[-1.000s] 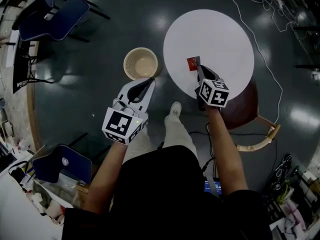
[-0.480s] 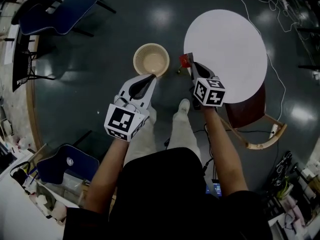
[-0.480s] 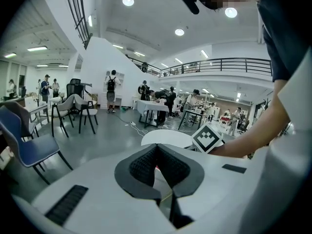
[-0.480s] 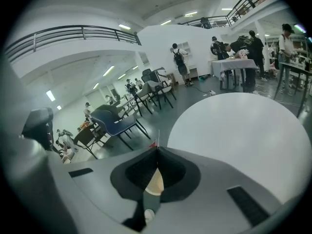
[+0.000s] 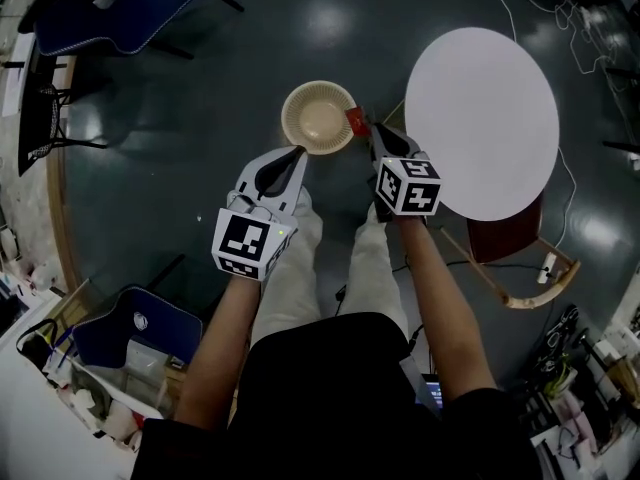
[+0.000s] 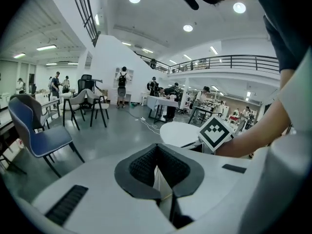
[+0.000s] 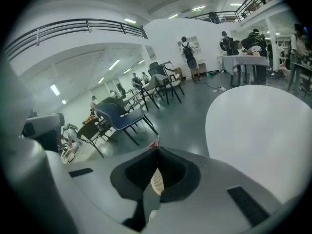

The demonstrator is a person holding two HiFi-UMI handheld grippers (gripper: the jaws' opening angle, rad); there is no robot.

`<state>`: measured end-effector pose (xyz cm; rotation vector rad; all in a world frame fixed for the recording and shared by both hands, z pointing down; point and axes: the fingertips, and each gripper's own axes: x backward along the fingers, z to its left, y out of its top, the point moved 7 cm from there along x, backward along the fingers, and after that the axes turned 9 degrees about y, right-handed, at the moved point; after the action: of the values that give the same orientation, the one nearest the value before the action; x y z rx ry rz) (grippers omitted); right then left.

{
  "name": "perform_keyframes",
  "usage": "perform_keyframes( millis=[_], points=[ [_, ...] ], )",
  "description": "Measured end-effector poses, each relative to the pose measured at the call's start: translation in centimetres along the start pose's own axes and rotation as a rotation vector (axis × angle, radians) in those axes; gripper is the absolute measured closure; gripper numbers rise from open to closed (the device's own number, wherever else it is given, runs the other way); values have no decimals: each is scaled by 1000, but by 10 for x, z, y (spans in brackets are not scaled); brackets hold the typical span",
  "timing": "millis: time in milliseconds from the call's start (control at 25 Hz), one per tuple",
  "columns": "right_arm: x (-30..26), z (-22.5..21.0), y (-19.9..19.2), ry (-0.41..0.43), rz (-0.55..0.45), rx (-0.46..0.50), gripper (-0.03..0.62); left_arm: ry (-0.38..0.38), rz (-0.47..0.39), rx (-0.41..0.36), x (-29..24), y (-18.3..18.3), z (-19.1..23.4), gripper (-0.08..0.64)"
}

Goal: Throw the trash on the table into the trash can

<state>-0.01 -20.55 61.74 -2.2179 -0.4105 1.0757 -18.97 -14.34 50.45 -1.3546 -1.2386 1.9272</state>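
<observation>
A small red wrapper (image 5: 356,121) is pinched in my right gripper (image 5: 370,136), which is shut on it. It hangs over the right rim of the beige round trash can (image 5: 318,118) on the dark floor. In the right gripper view only a red sliver of the wrapper (image 7: 156,143) shows at the closed tips. The white round table (image 5: 482,120) lies to the right with a bare top. My left gripper (image 5: 298,154) is shut with nothing in it, just below the can's near rim.
A wooden chair with a dark red seat (image 5: 500,236) sits tucked under the table's near edge. Blue chairs stand at the top left (image 5: 120,13) and lower left (image 5: 130,330). A white cable (image 5: 572,173) trails on the floor right of the table. The person's shoes (image 5: 372,213) are below the can.
The right gripper has carried the red wrapper off the table and leftward to the trash can's rim. The left gripper has kept its place near the can.
</observation>
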Motion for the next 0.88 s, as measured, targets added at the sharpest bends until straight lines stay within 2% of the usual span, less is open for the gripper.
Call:
perform_keyframes(
  millis=[360, 600, 880],
  points=[
    [-68, -10, -32, -4, 67, -4, 572, -23, 32, 76, -48, -67, 30, 545],
    [-112, -25, -71, -17, 116, -21, 572, -50, 55, 28, -85, -113, 44, 545],
    [-162, -44, -108, -7, 131, -30, 572, -22, 71, 64, -115, -164, 73, 545]
  ],
)
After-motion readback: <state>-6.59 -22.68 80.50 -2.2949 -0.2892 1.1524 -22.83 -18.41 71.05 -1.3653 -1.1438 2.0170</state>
